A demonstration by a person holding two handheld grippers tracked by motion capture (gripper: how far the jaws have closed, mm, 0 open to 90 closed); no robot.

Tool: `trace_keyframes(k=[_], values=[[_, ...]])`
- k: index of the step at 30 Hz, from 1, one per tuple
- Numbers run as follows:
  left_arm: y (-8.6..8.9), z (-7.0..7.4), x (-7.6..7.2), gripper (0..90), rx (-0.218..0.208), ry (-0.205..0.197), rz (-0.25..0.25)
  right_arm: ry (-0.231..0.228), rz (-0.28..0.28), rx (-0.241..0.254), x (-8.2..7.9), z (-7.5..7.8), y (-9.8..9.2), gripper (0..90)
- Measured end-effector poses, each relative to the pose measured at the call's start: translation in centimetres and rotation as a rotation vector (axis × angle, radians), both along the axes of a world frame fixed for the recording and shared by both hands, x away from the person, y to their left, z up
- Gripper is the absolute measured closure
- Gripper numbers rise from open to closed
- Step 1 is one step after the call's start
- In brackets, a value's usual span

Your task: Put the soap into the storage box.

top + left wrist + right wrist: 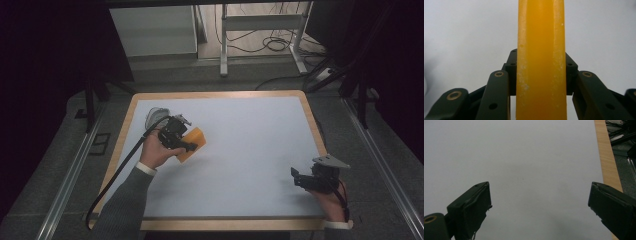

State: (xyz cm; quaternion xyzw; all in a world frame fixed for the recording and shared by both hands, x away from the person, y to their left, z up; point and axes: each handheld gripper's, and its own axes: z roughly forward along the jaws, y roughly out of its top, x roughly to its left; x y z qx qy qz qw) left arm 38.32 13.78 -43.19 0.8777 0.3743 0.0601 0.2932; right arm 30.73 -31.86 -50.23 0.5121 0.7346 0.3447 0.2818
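Note:
An orange-yellow block (196, 140) hangs just above the left half of the white table top (250, 150), tilted. My left gripper (186, 145) is shut on it, held by a hand with a grey sleeve. In the left gripper view the block (541, 50) stands upright between the two black jaws, which press on both of its sides; its edges look pale and speckled. My right gripper (299, 179) rests low near the table's front right corner, jaws wide apart. In the right gripper view the right gripper (540, 195) has nothing between its fingers, just bare table.
A clear, glassy thing (154, 116) lies at the table's back left, right behind the left hand. The table has a wooden rim (315, 125). Beyond the far edge stand a metal frame's legs (223, 45) and loose cables (275, 45) on the floor.

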Motion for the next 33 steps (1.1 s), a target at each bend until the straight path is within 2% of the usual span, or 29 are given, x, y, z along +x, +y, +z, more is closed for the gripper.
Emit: trace_keyframes(k=[14,19,33], values=[[1.6,1.0,0.7,61.0,-0.021,-0.015,0.035,-0.002,-0.007,0.001,0.0,0.0,-0.1,4.6],[2.3,1.3,1.0,61.0,-0.041,-0.020,0.050,-0.001,-0.010,0.001,0.0,0.0,-0.1,4.6],[3.2,2.3,2.1,61.0,-0.033,-0.035,0.085,-0.001,-0.010,0.003,0.0,0.0,-0.2,4.6]])
